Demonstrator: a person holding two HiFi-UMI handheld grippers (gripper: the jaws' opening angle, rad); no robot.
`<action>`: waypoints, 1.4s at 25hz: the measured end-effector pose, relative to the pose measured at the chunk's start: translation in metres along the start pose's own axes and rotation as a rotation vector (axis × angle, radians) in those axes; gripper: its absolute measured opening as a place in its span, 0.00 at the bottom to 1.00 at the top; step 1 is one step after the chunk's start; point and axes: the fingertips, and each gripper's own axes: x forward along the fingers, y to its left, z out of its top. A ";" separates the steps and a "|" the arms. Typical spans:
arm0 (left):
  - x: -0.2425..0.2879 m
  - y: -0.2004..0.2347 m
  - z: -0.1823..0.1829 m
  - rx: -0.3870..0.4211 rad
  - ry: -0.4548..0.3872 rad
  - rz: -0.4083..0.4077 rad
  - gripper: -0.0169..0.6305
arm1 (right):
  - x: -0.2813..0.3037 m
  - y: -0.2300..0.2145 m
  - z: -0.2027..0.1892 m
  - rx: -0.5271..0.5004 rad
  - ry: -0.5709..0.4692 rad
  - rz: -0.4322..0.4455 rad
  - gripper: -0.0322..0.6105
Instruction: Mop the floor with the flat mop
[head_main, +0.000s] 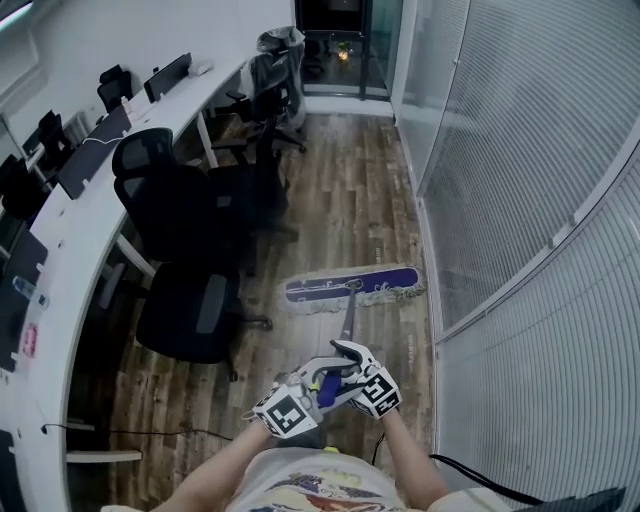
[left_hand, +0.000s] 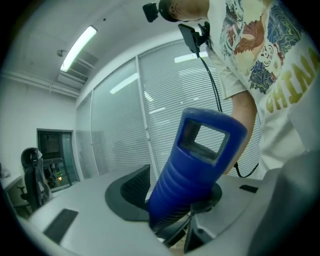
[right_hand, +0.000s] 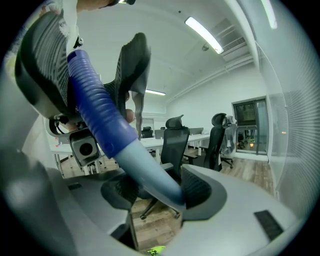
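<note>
Mop (head_main: 350, 285), likely light and stiff; left gripper (left_hand: 172, 196) pinches its ribbed blue grip (left_hand: 197, 160), right gripper (right_hand: 160, 192) clamps the pole (right_hand: 145, 165) below

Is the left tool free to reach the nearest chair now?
Probably not: the left tool is shut on the mop grip and must let go first, though the chair stands close on its side.

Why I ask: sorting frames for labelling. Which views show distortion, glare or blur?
Head view: sharp, evenly lit, but the desk and glass wall bow. Left gripper view: fisheye, dark corners, bright ceiling light, handle looming close. Right gripper view: same fisheye; the handle fills the foreground.
</note>
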 end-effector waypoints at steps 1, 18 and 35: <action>-0.004 -0.018 0.004 0.002 -0.004 -0.001 0.25 | -0.010 0.016 -0.004 0.001 0.001 -0.003 0.40; -0.015 -0.157 0.031 0.032 -0.014 -0.045 0.25 | -0.098 0.113 -0.040 0.022 -0.008 -0.052 0.39; 0.012 0.024 -0.003 0.007 -0.066 -0.069 0.29 | 0.011 -0.034 -0.004 0.037 -0.013 -0.034 0.41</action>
